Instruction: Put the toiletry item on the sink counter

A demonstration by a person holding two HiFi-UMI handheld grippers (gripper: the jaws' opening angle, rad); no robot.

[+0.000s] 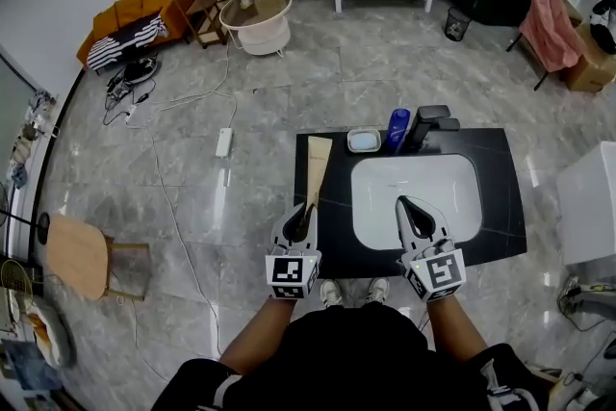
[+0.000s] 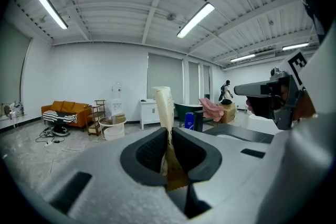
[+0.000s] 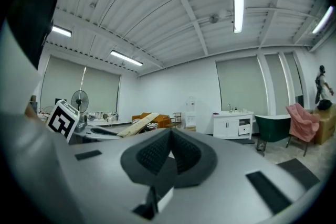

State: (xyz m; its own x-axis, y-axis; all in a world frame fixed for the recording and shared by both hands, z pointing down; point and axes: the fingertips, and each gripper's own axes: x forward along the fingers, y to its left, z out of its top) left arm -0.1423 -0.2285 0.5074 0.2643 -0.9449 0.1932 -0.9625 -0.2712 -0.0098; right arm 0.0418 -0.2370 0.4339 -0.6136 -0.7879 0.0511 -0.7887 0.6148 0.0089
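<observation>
A flat cream-coloured tube is the toiletry item; my left gripper is shut on its near end. The tube points away from me over the left edge of the black sink counter; whether it touches the top I cannot tell. In the left gripper view the tube stands up between the black pads of the left gripper. My right gripper hovers over the white basin, jaws shut with nothing in them; the right gripper shows its pads pressed together.
At the counter's back stand a small blue-and-white dish, a blue bottle and a black faucet. A power strip with cables lies on the floor to the left, and a wooden chair is further left.
</observation>
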